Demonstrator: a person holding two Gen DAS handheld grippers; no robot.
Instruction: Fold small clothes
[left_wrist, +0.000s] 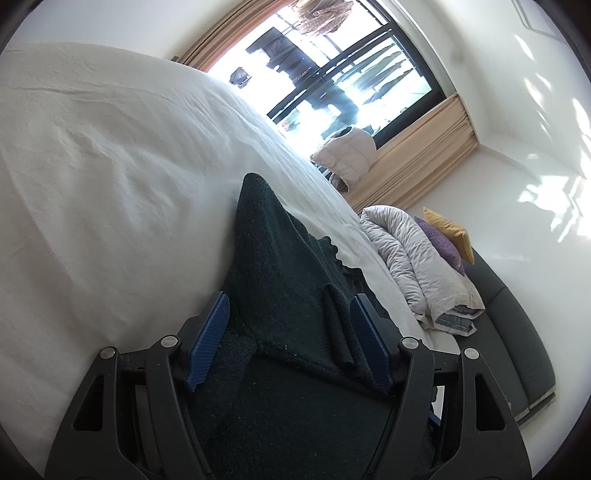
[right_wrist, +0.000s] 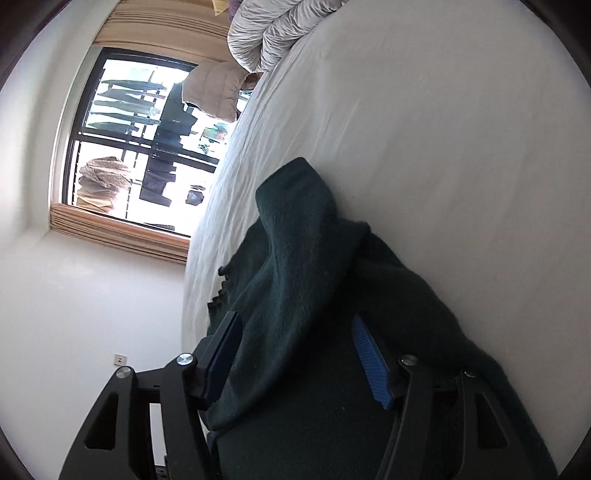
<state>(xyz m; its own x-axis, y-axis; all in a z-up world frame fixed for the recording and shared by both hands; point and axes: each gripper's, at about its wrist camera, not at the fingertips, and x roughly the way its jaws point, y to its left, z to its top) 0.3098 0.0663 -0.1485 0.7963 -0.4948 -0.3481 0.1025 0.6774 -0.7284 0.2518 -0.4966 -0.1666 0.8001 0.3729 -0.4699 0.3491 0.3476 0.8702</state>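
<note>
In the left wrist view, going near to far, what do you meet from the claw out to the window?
Left claw → dark green garment → white bedsheet → window.

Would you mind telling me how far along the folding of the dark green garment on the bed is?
Done: nothing shows a finished fold; the dark green garment lies bunched on the white bed sheet. In hand: the left gripper and right gripper both have their blue pads spread with fabric between them, not clamped. Left: gripping, flattening and folding it.
</note>
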